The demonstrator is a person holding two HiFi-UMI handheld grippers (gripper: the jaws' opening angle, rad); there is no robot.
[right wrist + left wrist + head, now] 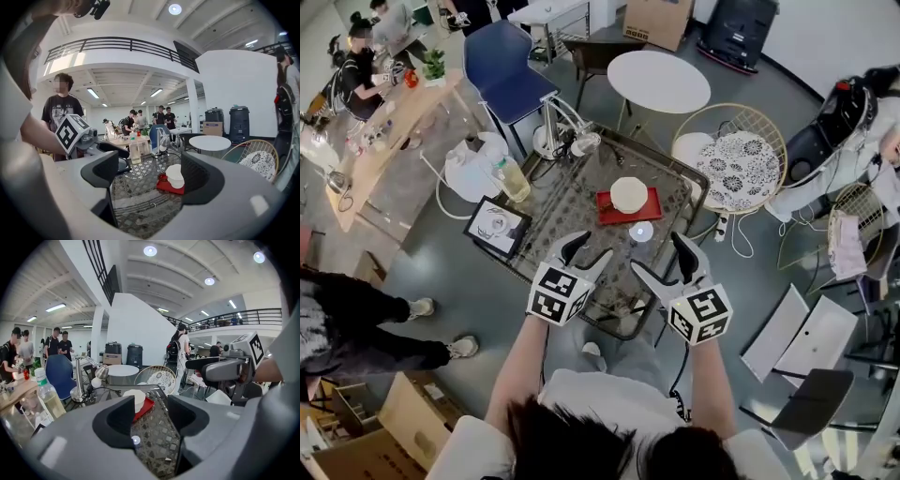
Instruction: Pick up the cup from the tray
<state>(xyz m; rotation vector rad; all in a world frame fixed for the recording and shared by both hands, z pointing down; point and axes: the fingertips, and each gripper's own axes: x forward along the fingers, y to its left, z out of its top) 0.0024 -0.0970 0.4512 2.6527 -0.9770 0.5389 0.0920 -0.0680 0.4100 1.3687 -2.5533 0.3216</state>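
Observation:
A white cup (pixel 629 194) stands upright on a red tray (pixel 607 212) near the middle of a patterned glass table (pixel 572 202). My left gripper (pixel 588 253) and right gripper (pixel 667 262) hover side by side over the table's near part, short of the tray, both open with nothing between the jaws. In the left gripper view the cup (pixel 134 400) and tray (pixel 146 406) lie ahead, just left of the gap of the left gripper (pixel 150 420). In the right gripper view the cup (pixel 176 176) and tray (pixel 167 187) sit ahead, toward the right jaw of the right gripper (pixel 150 176).
A desk lamp (pixel 573 142) and a bottle (pixel 514 179) stand at the table's far left, a tablet (pixel 497 228) at its left edge. Beyond are a wicker chair (pixel 733 157), a round white table (pixel 658 82) and a blue chair (pixel 502 66). A person's legs (pixel 366 328) are at left.

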